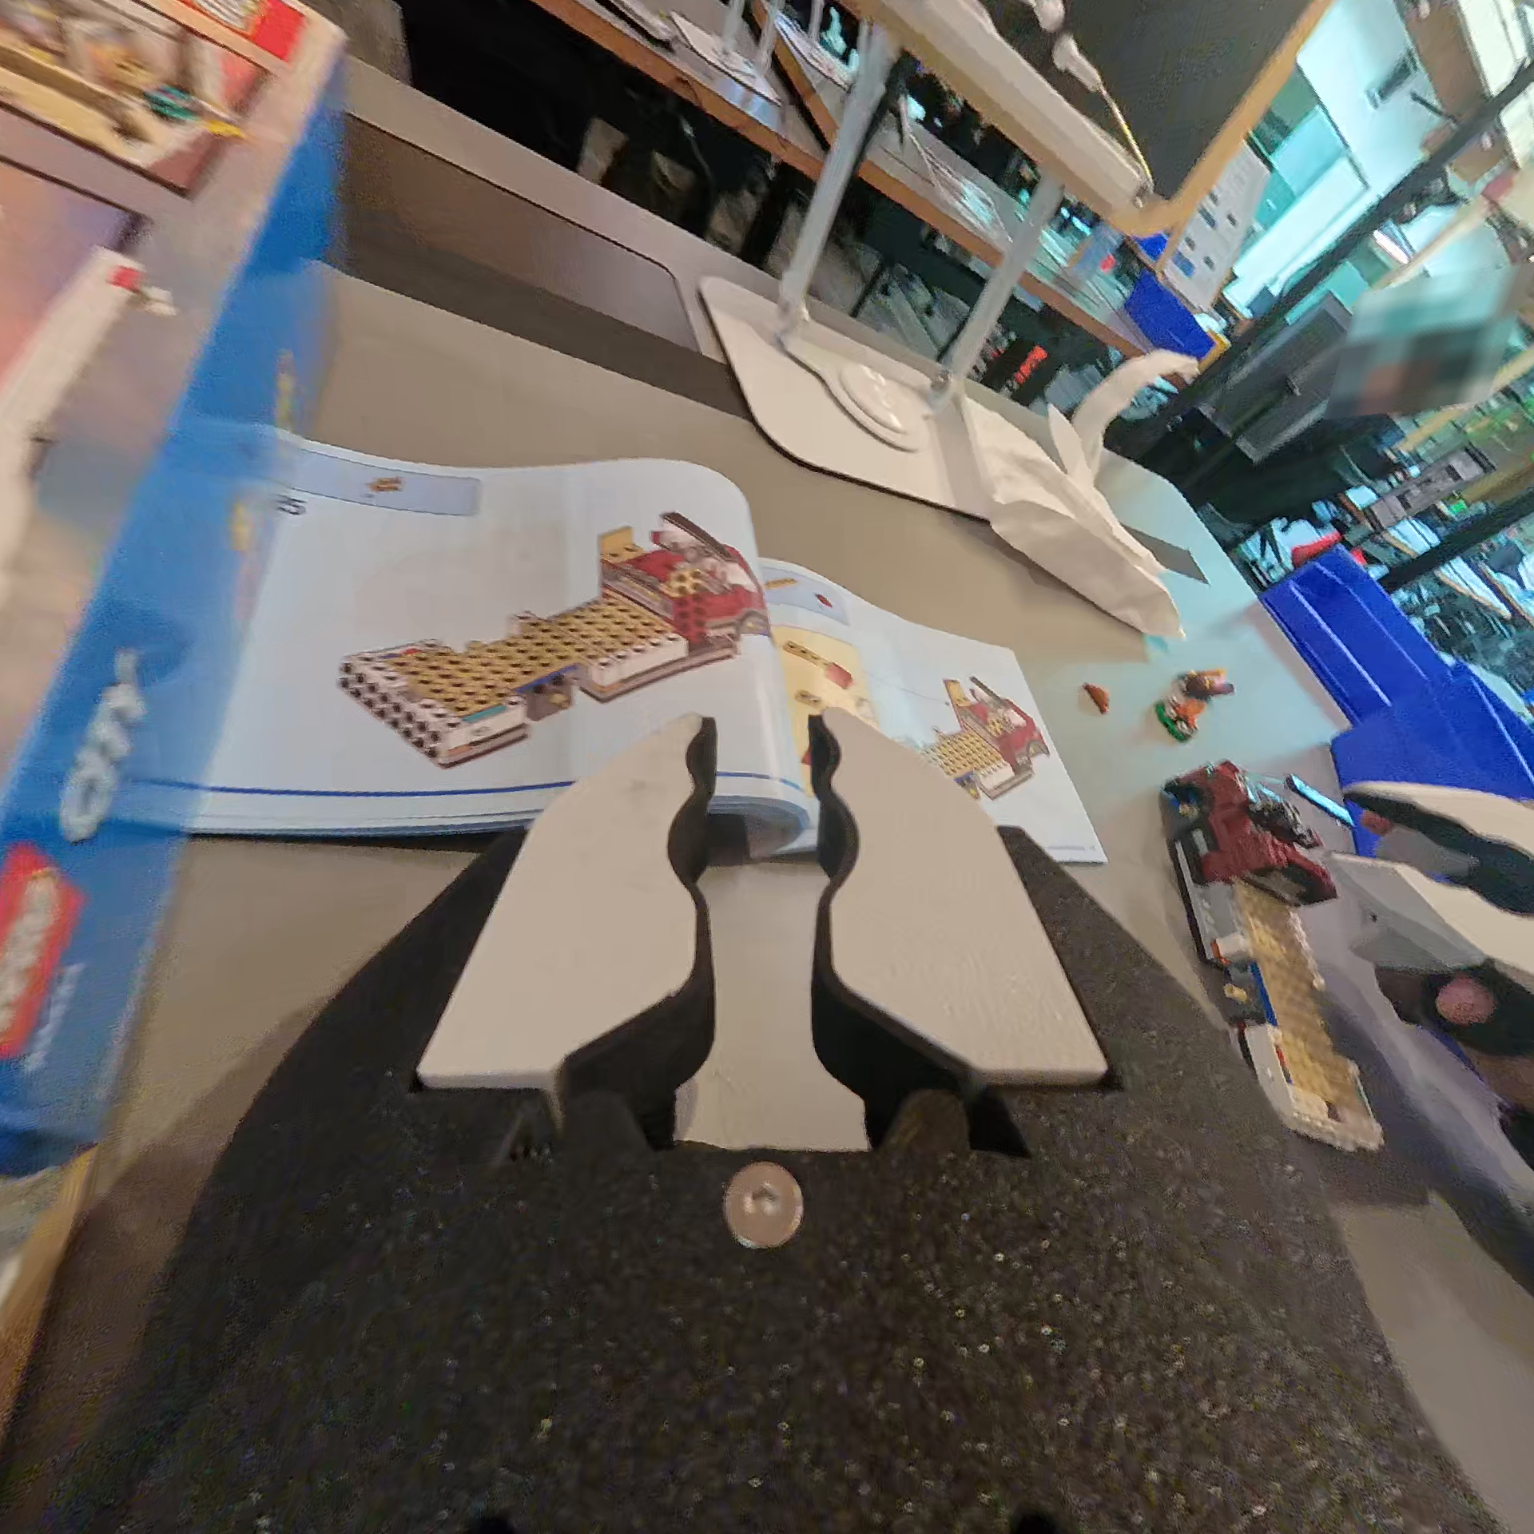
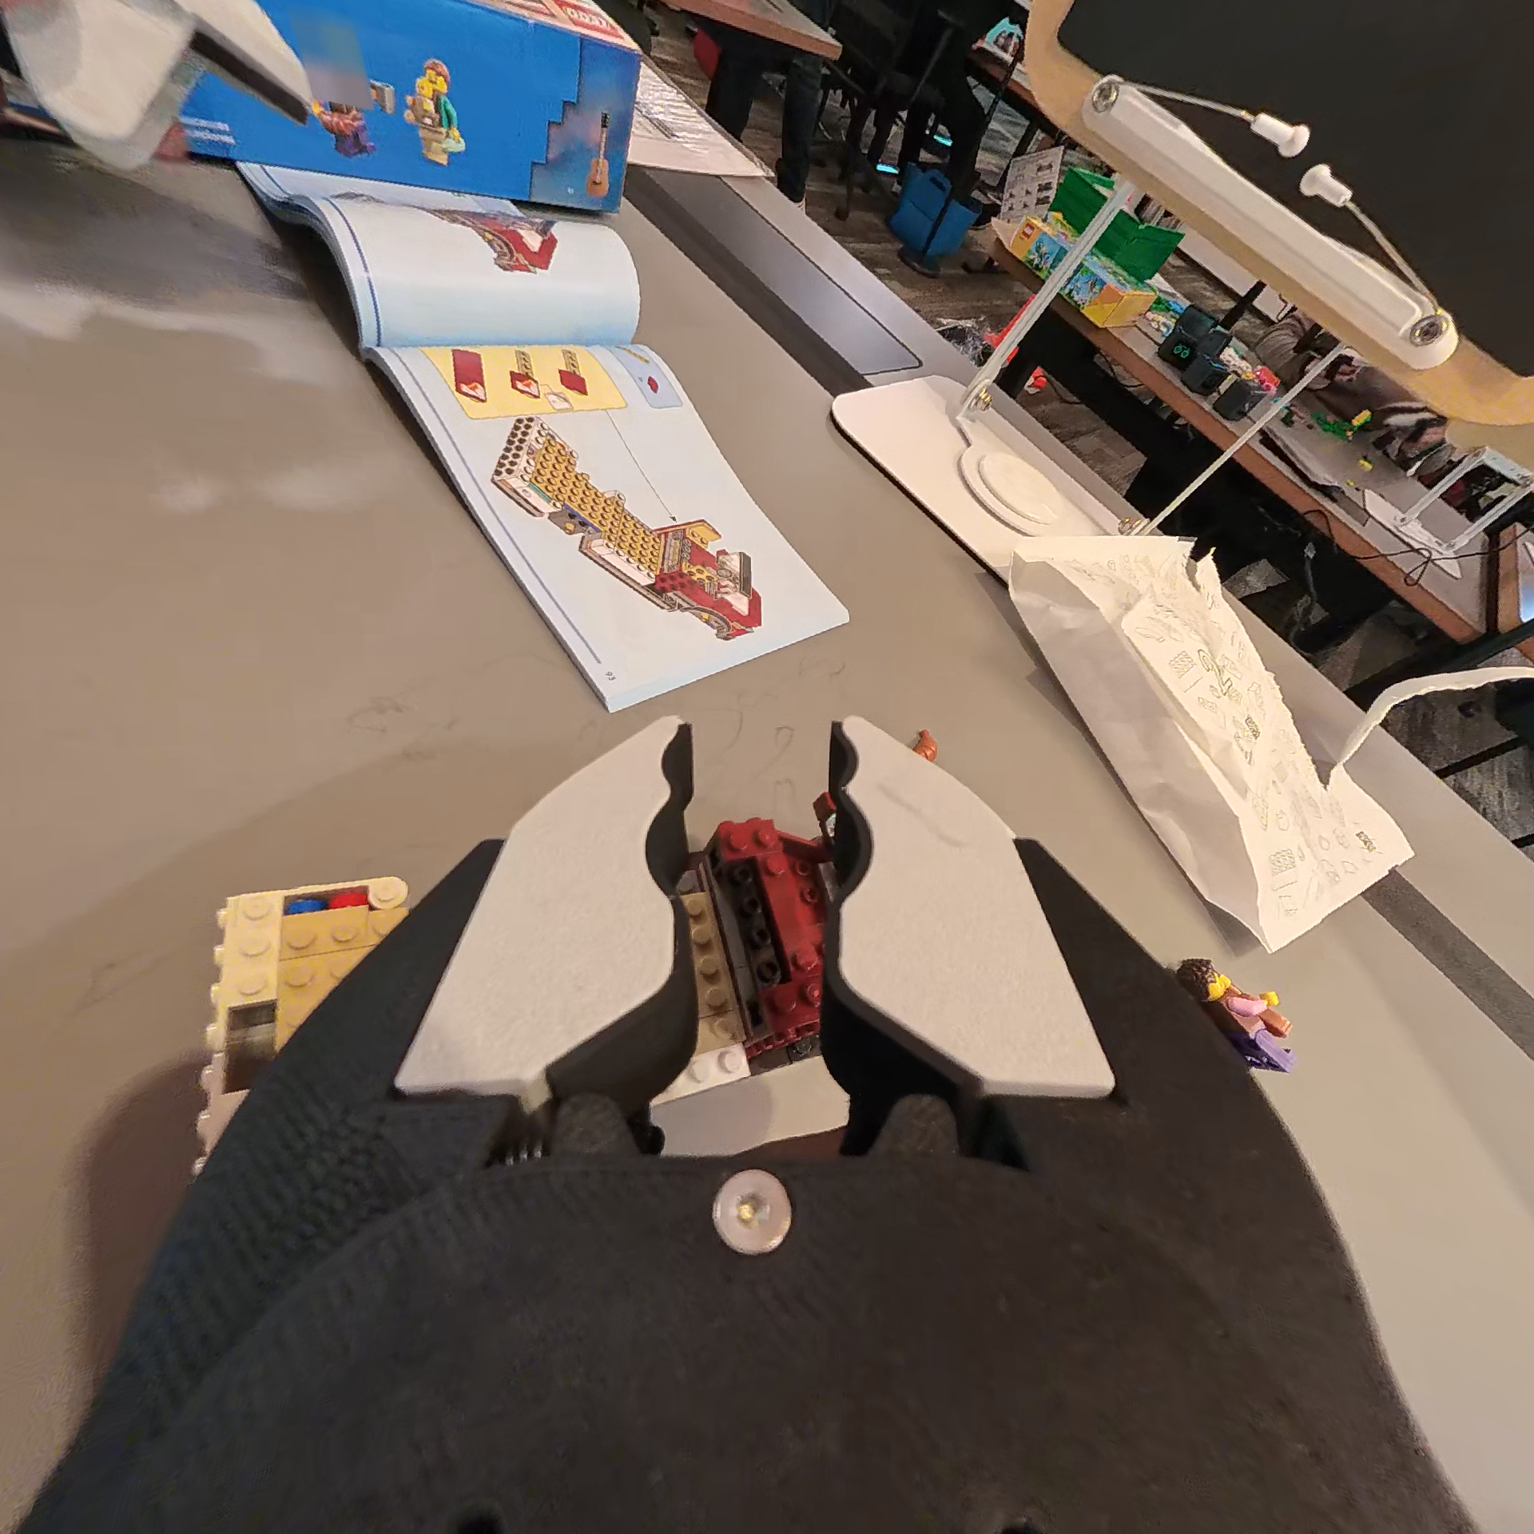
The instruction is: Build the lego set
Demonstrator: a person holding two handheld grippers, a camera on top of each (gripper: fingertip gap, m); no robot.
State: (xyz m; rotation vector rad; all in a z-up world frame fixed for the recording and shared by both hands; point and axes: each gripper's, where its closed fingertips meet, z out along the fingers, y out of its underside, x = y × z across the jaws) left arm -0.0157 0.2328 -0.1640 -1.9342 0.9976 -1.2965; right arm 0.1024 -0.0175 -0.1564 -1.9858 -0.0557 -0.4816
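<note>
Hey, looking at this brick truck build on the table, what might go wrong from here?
1. The right gripper has its jaws around the dark red cab of the brick truck; squeezing or lifting there may pop bricks loose.
2. The minifigure and a small brown piece lie loose nearby and may get knocked.
3. The left gripper, jaws apart, hovers at the open instruction booklet and may crease a page.

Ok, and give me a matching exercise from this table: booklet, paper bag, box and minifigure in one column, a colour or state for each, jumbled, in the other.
Things:
1. instruction booklet
2. paper bag
3. toy box
4. minifigure

States:
A. blue
B. lying on its side, purple clothing
C. lying open on the table
D. white, torn at one end

Pairs: 1-C, 2-D, 3-A, 4-B
</note>
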